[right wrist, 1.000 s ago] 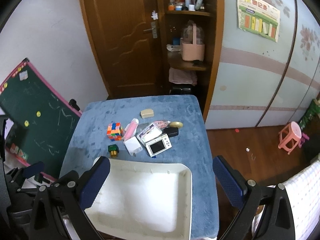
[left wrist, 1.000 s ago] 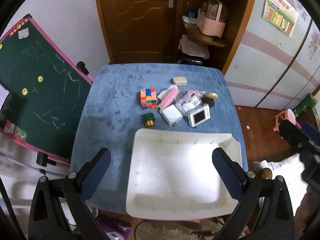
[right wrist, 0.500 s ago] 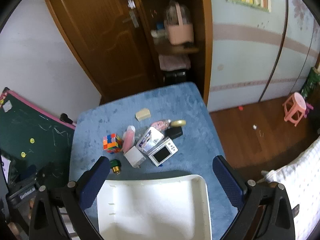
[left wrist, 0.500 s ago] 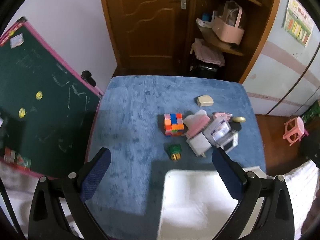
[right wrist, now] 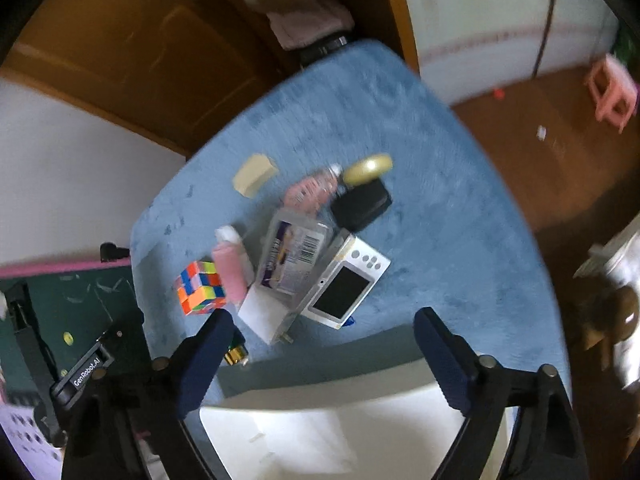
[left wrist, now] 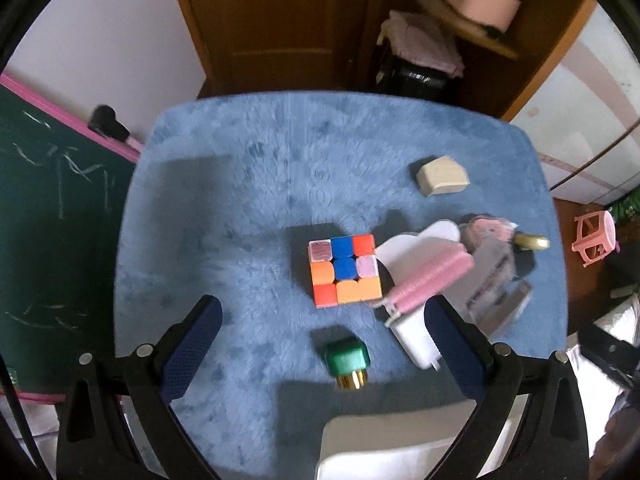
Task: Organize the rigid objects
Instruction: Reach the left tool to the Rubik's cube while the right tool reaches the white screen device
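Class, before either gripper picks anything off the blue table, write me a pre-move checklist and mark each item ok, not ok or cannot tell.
1. Left gripper open and empty: ok.
2. Right gripper empty, jaws apart though just narrowing: ok.
3. Puzzle cube has free sides to grasp: ok.
4. Green bottle lies apart from the pile: ok.
5. Camera free of neighbours: not ok, it is against the clear box.
6. White tray has room: ok.

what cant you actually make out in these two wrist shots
- White plastic tray: left wrist view, cut off by the bottom edge.
- Small green block with a gold end: right wrist view, mostly behind a blue finger pad.
- Clear flat case's label: right wrist view, print blurred, unreadable.
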Demonstrator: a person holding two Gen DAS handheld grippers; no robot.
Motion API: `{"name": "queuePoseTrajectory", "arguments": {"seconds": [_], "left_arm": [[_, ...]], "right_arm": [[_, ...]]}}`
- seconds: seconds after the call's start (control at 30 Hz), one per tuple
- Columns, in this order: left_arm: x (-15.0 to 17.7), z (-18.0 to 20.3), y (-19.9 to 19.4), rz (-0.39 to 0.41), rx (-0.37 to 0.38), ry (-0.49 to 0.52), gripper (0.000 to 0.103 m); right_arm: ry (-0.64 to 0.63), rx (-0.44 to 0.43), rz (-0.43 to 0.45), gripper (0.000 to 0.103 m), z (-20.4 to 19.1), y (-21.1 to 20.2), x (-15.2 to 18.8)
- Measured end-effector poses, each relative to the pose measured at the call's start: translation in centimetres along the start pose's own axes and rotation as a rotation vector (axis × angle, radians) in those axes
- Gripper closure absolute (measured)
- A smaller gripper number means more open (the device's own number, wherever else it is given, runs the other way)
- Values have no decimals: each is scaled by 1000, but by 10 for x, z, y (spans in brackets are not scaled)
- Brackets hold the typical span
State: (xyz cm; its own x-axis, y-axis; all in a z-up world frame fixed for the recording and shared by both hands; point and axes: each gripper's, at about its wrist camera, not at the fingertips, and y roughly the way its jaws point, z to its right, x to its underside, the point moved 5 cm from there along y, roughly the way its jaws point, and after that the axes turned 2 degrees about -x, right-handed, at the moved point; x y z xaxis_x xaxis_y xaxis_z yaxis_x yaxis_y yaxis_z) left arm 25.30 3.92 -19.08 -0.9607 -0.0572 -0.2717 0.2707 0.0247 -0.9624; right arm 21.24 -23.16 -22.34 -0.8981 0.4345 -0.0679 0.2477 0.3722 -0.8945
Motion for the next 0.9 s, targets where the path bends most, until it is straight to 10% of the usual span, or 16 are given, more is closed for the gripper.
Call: {"name": "queuePoseTrajectory", "arguments": {"seconds": [0.9], "left_arm": [[-3,-2,68,-105,21,-33,2]], "right_arm": [[257,-214,-139,33,36,109,-2]]}}
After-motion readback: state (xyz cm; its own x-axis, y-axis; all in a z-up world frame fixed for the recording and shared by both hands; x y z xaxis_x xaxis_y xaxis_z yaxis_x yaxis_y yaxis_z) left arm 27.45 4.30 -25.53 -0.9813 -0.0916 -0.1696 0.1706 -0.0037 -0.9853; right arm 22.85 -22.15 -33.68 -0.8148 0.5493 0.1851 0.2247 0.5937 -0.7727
